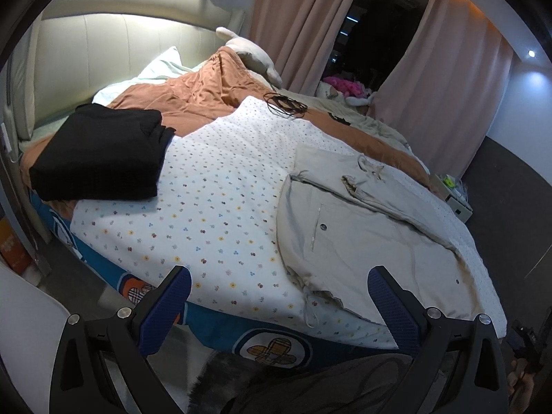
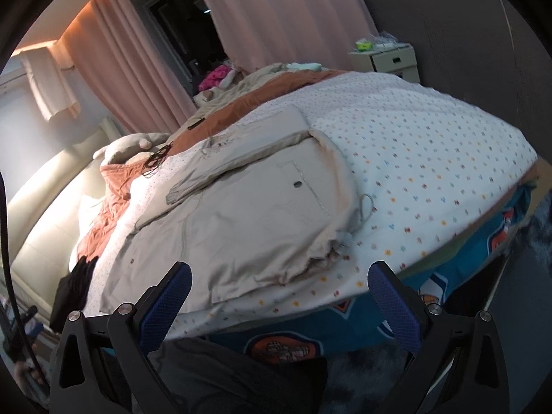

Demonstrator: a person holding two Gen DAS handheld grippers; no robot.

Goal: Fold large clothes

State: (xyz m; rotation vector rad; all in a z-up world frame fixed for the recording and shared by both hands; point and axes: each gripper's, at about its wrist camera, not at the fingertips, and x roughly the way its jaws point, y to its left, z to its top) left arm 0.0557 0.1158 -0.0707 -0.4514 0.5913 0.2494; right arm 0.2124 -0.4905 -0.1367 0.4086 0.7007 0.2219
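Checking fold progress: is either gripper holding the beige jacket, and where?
Neither. The left gripper and right gripper are open and empty, short of the beige jacket.

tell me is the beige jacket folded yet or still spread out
Partly folded: the beige jacket has one sleeve laid across its body, but the body still lies spread on the dotted quilt.

No readable text, label, brand name or number is showing anywhere in either view. The blue bed sheet with round white-ringed badges is showing only a checked orange cartoon emblem, without any letters that can be made out. The orange box at the floor by the bed is showing pale marks too blurred to read.
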